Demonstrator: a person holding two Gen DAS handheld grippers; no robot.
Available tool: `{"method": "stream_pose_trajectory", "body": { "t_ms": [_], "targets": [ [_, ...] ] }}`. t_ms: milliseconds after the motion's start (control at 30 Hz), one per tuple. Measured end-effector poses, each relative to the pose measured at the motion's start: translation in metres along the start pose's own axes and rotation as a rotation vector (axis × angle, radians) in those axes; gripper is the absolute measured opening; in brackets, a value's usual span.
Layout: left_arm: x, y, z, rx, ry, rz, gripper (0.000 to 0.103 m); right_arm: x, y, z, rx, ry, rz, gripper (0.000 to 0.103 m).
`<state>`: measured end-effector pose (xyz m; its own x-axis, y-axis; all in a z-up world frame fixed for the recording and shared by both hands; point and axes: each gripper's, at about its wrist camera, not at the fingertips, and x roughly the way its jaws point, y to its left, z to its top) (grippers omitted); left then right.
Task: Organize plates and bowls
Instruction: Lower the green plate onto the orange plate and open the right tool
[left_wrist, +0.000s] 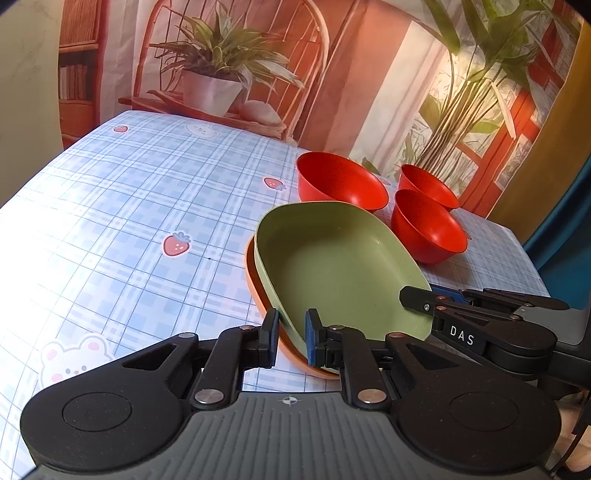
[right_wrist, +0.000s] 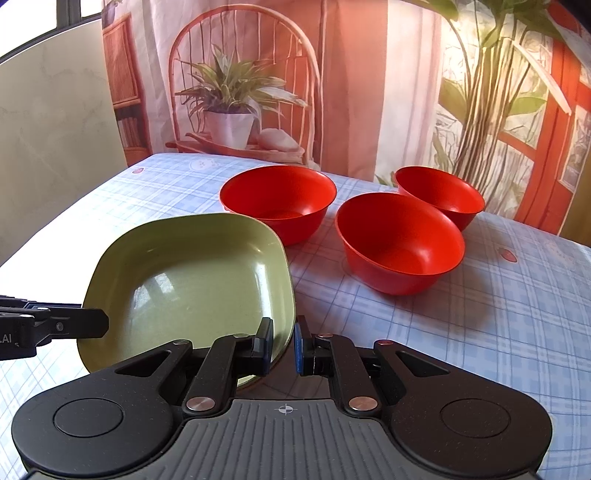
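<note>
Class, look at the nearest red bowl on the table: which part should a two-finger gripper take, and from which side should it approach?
Take the nearest red bowl by its thin rim, one finger inside and one outside. Its flaring round wall looks too wide to span. Come from above on the near right side, since the green plate lies to its left and two more red bowls sit behind it.

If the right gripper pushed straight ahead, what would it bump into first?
The right gripper already straddles the green plate's rim; beyond that, probably the nearest red bowl, though depth is unclear.
</note>
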<state>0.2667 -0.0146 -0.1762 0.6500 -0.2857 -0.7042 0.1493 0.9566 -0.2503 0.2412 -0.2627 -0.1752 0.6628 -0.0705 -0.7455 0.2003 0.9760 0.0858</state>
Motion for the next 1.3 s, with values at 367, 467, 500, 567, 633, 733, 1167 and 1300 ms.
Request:
{"method": "stream_pose_trajectory", "body": {
  "t_ms": [367, 467, 500, 567, 633, 733, 1167, 1300],
  "targets": [
    [0.004, 0.001, 0.0, 0.003, 0.011, 0.002, 0.016, 0.007, 0.002, 0.0, -0.013, 0.027, -0.011, 0.011],
    [0.004, 0.001, 0.001, 0.001, 0.012, -0.002, 0.016, 0.008, 0.003, -0.001, -0.018, 0.028, -0.015, 0.011],
    [0.004, 0.002, 0.001, -0.002, 0.013, -0.005, 0.016, 0.008, 0.004, 0.0, -0.02, 0.029, -0.016, 0.011],
    [0.005, 0.003, 0.001, -0.008, 0.013, -0.005, 0.017, 0.009, 0.004, -0.001, -0.025, 0.032, -0.02, 0.011],
    [0.005, 0.004, 0.001, -0.013, 0.008, -0.004, 0.017, 0.009, 0.004, 0.0, -0.028, 0.035, -0.021, 0.011],
    [0.003, 0.004, 0.002, -0.016, 0.001, -0.009, 0.021, 0.009, 0.004, -0.001, -0.027, 0.039, -0.022, 0.011],
    [-0.029, -0.01, 0.0, 0.01, -0.062, -0.005, 0.033, -0.025, 0.002, -0.006, 0.033, 0.004, -0.029, 0.019],
    [-0.038, -0.025, -0.007, 0.045, -0.059, -0.029, 0.033, -0.045, 0.001, -0.016, 0.044, -0.011, -0.029, 0.019]
  ]
}}
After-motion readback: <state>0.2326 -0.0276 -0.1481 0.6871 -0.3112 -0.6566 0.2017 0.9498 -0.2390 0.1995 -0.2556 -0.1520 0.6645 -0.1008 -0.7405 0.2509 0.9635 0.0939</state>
